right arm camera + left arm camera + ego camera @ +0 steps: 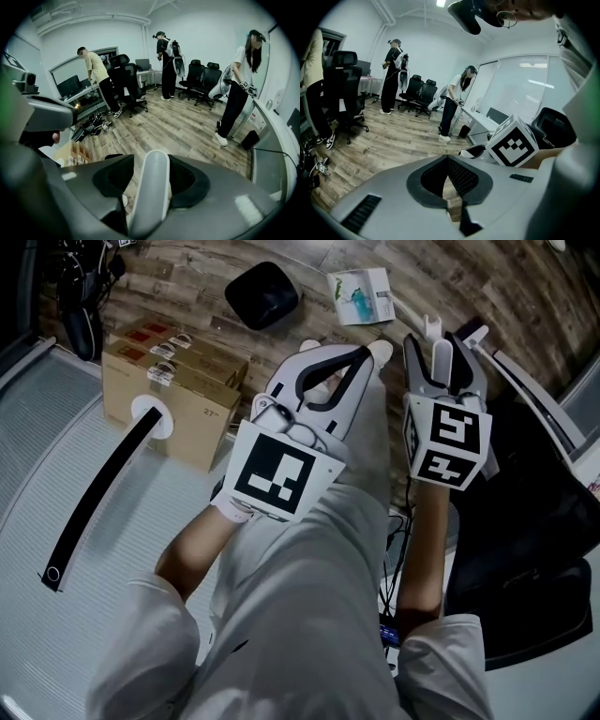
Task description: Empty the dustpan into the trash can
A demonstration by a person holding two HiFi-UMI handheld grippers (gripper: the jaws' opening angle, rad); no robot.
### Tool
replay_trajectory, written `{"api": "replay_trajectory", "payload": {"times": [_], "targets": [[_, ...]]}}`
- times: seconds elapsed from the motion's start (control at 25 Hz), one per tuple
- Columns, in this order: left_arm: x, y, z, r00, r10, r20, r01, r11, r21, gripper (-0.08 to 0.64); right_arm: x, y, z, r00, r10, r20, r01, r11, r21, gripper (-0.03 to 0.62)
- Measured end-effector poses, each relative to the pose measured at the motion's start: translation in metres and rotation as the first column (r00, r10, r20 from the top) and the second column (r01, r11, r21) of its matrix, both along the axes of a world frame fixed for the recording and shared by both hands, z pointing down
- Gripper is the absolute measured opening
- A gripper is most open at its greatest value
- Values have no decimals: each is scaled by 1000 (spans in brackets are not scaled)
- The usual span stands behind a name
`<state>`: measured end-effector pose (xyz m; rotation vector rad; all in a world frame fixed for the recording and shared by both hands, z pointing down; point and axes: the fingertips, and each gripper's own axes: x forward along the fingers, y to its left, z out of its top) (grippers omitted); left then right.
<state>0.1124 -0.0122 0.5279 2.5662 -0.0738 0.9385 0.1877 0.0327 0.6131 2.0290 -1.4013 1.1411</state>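
Legibly, box marked "27"; right tongs grip handle.

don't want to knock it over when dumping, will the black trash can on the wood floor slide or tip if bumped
Probably slides: the trash can stands free on smooth wood floor with nothing bracing it. Likely light, as it looks like black plastic, so a small knock may shift it. Tipping is hard to judge, since only its top shows.
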Motion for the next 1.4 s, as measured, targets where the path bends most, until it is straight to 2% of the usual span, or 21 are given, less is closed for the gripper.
{"api": "replay_trajectory", "payload": {"times": [0.12,0.28,0.48,0.68,0.92,1.4], "targets": [[3,1,2,1000,1,0,-1,1000,-3,8,1,1,4,999,16,28,-16,1000,-22,221],[5,3,2,1000,0,0,0,1000,-8,8,5,6,6,997,59,48,-57,997,-44,146],[4,2,4,1000,-6,1,6,1000,-11,7,3,7,9,1000,6,21,-4,994,-106,140],[1,5,3,1000,-5,1,6,1000,-11,8,7,14,8,999,50,-21,-52,993,-102,124],[-8,9,-1,1000,-5,-3,5,1000,-3,6,1,25,6,996,61,-64,-68,992,-108,117],[-26,23,-13,1000,13,-26,-13,1000,23,8,-7,50,-15,988,110,-104,-117,991,-62,117]]}}
